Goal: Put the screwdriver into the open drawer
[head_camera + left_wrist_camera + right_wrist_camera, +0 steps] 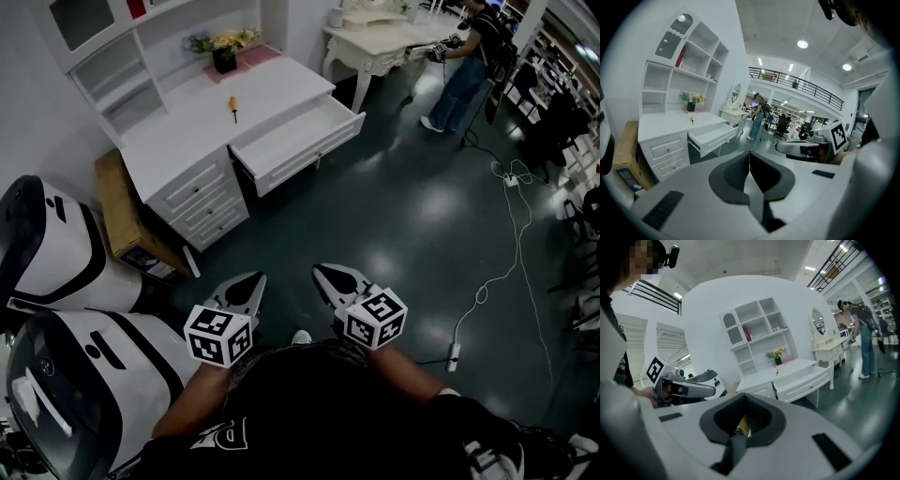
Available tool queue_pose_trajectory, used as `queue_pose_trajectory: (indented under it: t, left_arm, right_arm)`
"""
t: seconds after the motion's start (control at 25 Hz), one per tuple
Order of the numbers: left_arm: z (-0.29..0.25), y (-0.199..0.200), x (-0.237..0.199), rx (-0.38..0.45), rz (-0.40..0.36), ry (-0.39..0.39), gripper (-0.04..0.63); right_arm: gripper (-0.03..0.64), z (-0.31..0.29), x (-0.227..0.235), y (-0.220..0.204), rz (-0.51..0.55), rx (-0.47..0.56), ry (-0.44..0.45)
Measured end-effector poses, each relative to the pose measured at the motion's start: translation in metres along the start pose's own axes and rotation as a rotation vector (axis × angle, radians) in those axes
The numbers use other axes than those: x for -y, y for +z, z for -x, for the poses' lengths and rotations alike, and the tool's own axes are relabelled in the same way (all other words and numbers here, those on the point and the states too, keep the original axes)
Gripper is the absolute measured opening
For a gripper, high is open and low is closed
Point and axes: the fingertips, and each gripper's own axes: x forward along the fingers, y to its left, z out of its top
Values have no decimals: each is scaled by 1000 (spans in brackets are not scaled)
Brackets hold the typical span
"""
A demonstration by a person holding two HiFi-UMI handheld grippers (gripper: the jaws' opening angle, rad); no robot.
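Hanging side by side low in front of the person, the left gripper [246, 286] and the right gripper [330, 278] each have their jaws pressed together on nothing. The screwdriver [233, 108] lies on the white bench [183, 131], well apart from both, ahead and off to their left across open floor. It rests just behind the left end of the open drawer [314, 150], between the drawer and a flowerpot [225, 59] further back.

Its long axis seems to run from the back of the bench toward the front edge, yellow handle at the far end and shaft pointing toward the drawer side, though it is small here. The left gripper is a little nearer, since the bench sits on that side. By my reading the task has hardly begun: either gripper must first close the gap, open, and come at the handle across its length.
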Motion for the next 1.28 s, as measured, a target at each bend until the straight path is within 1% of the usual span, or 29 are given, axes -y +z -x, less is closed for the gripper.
queue_pose_trajectory:
  t: [0.2, 0.4, 0.56, 0.72, 0.92, 1.08, 1.28]
  left_arm:
    - [-13, 9, 4, 9, -5, 16, 15]
    - [-14, 11, 3, -2, 3, 35, 15]
    - [-16, 8, -1, -12, 9, 44, 15]
    - [-20, 4, -6, -19, 16, 36, 15]
    - [-33, 9, -16, -18, 22, 25, 15]
    - [-43, 18, -24, -13, 18, 16, 15]
    - [-53, 25, -42, -23, 21, 22, 15]
  right_arm:
    - [9, 3, 19, 4, -13, 3, -1]
    - [9, 3, 30, 10, -31, 6, -6]
    - [9, 2, 34, 1, -52, 0, -13]
    - [9, -3, 35, -8, -61, -23, -14]
    - [9, -14, 43, 2, -49, -14, -22]
    - [9, -24, 52, 4, -42, -32, -31]
    - [9, -45, 56, 13, -33, -47, -19]
